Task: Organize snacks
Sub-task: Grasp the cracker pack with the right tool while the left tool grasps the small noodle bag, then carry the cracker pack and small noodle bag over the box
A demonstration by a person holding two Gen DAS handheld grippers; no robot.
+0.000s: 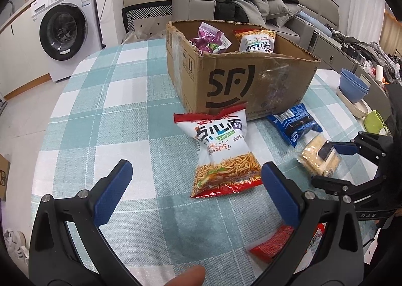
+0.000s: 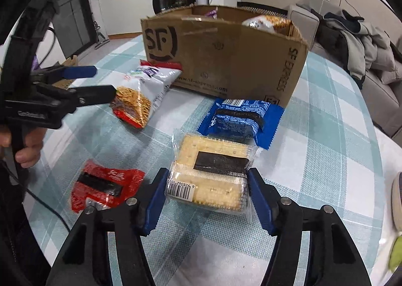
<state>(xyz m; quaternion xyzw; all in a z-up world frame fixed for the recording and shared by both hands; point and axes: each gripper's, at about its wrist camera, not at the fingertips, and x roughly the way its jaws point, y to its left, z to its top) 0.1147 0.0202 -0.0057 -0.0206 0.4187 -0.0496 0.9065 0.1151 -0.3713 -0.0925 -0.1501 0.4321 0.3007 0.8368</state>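
The right hand-held gripper point(image 2: 206, 198) clasps a clear-wrapped cracker pack point(image 2: 213, 175), the left hand-held gripper point(image 1: 196, 195) gapes empty, and a crinkled red packet point(image 1: 271, 243) lies half hidden.

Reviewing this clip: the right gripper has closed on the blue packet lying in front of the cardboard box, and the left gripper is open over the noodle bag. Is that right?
Not quite. The right gripper is closed on the clear cracker pack, not the blue packet, which lies untouched just beyond it by the cardboard box. The right wrist view shows this. The left gripper is open near the noodle bag.
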